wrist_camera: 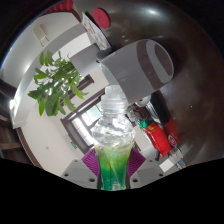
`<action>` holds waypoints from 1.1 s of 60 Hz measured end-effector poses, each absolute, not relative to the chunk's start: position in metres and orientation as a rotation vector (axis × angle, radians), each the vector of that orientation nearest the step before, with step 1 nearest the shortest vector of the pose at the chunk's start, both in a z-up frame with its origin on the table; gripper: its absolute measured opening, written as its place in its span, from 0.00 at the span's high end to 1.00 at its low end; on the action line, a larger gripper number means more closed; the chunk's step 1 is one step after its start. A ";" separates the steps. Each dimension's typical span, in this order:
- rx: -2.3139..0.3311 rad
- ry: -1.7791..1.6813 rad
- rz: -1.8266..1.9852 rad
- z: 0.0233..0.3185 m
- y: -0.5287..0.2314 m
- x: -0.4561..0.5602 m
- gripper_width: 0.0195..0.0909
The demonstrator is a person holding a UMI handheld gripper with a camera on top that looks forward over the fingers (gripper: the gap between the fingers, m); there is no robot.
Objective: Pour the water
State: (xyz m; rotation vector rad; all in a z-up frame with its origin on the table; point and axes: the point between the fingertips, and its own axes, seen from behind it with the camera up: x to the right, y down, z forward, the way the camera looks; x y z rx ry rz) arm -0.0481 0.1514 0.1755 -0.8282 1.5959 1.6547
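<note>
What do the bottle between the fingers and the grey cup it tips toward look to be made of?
The bottle looks like clear thin plastic: the background shows through its ribbed wall, and a green label wraps its lower part. The grey cup has a matte, opaque surface with soft shading, probably plastic or ceramic; the view cannot settle which. The gripper holds the bottle, fingers pressed on its labelled part.
</note>
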 end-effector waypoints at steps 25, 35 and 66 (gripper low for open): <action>-1.454 0.764 0.907 0.250 0.148 -0.069 0.82; -1.569 0.291 0.358 0.322 0.142 -0.036 0.83; -1.726 0.292 -0.373 0.220 0.115 0.221 0.82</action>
